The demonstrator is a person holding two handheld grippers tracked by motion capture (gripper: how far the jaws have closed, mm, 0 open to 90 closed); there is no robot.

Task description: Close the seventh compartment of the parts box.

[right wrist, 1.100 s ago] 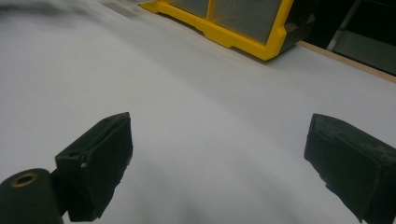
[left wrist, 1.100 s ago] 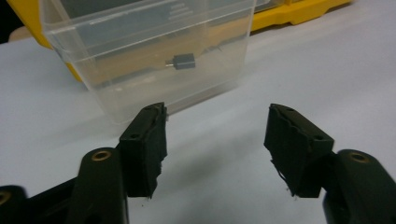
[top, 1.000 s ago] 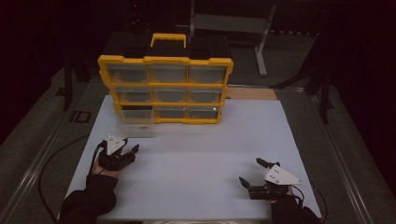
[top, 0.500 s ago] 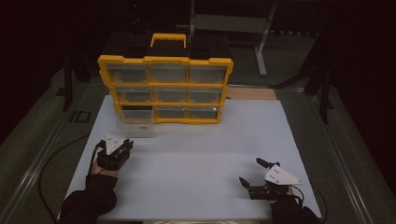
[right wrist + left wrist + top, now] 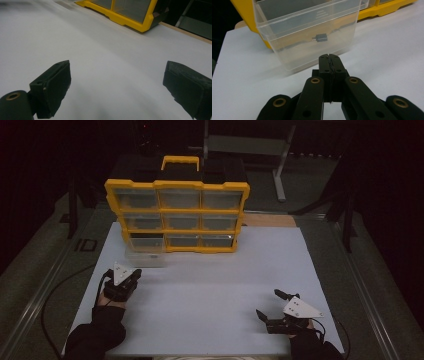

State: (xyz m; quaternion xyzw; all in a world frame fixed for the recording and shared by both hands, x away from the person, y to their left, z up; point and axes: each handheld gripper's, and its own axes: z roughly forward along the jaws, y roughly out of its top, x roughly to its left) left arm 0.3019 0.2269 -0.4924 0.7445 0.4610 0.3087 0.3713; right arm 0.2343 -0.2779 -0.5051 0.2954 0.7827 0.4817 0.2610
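Note:
A yellow organizer (image 5: 177, 215) with clear drawers stands at the back of the white table (image 5: 215, 285). One clear drawer (image 5: 145, 257) is pulled out at its bottom left and rests on the table. In the left gripper view this drawer (image 5: 307, 37) holds a small grey part (image 5: 320, 37). My left gripper (image 5: 134, 275) sits just in front of the drawer, apart from it. Its jaws have just been closing and now meet, shut on nothing (image 5: 329, 56). My right gripper (image 5: 268, 303) rests near the front right of the table, open and empty (image 5: 117, 82).
The organizer's corner (image 5: 140, 17) lies ahead of the right gripper. A wooden strip (image 5: 270, 220) borders the table's back right. A black cable (image 5: 55, 295) trails off the left edge. Dark metal frames (image 5: 280, 170) stand behind the table.
The left gripper's jaws have come together from open to shut, with nothing between them. Both hands stayed where they were, and the right gripper's jaws kept their spread.

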